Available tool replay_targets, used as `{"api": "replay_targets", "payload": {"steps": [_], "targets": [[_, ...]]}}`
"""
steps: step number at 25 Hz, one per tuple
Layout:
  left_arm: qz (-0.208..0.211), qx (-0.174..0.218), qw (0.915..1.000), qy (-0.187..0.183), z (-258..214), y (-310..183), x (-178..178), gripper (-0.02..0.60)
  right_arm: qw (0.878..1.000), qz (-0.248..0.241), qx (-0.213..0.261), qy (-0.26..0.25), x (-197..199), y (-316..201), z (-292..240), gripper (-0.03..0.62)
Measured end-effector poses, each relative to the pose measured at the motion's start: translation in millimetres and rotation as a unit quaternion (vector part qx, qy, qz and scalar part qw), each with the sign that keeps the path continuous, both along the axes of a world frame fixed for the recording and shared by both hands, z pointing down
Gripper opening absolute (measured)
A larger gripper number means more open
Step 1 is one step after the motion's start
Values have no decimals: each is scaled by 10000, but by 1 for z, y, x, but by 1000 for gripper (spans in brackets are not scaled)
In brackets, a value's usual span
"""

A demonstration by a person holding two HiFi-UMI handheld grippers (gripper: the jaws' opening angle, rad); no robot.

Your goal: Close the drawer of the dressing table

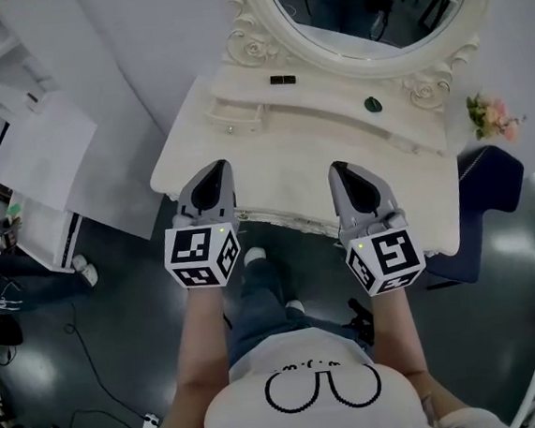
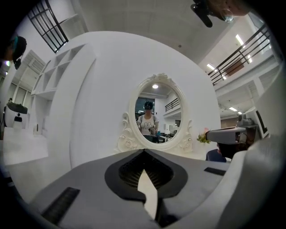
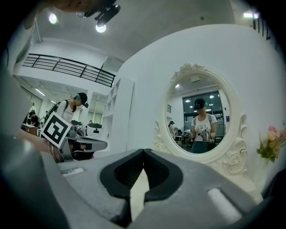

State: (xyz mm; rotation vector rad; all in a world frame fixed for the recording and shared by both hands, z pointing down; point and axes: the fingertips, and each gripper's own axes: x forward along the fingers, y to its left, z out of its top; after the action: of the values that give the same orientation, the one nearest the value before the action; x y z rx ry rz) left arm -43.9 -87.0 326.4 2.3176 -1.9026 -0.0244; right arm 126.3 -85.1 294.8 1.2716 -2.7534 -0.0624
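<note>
Oval mirror (image 1: pixel 375 10) at top centre, pink flowers (image 1: pixel 493 116) and a blue chair (image 1: pixel 491 187) at right. White dressing table (image 1: pixel 291 168) fills mid-frame. I read its drawer (image 1: pixel 282 218) as the carved near edge, apparently flush. Left gripper (image 1: pixel 215 174) and right gripper (image 1: pixel 344 173) flank it from above, jaws closed and empty.

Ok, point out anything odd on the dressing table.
The small drawer on the left of the dressing table's raised shelf juts out past the shelf front, seemingly ajar. Nothing else looks askew or spilled.
</note>
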Motion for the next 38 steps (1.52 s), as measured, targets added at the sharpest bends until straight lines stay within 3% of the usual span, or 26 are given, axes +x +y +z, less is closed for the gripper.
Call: {"api": "replay_targets", "payload": {"steps": [6, 13, 16, 20, 27, 38], "targets": [[463, 6, 9988, 145, 13, -61, -23, -2, 9996, 266, -129, 19, -22, -58, 11, 0], [353, -65, 9991, 221, 39, -138, -66, 1, 9974, 620, -325, 153, -49, -124, 33, 0], [542, -323, 9979, 118, 59, -167, -70, 148, 9957, 809, -409, 189, -56, -149, 40, 0], [711, -561, 9959, -15, 85, -193, -79, 158, 9929, 1009, -555, 282, -66, -176, 54, 0], [1078, -1057, 9885, -57, 132, -217, -86, 158, 9829, 1415, -1103, 419, -69, -202, 100, 0], [1227, -1977, 9724, -182, 203, -210, -74, 158, 9665, 1404, -2063, 595, -65, -206, 170, 0]]}}
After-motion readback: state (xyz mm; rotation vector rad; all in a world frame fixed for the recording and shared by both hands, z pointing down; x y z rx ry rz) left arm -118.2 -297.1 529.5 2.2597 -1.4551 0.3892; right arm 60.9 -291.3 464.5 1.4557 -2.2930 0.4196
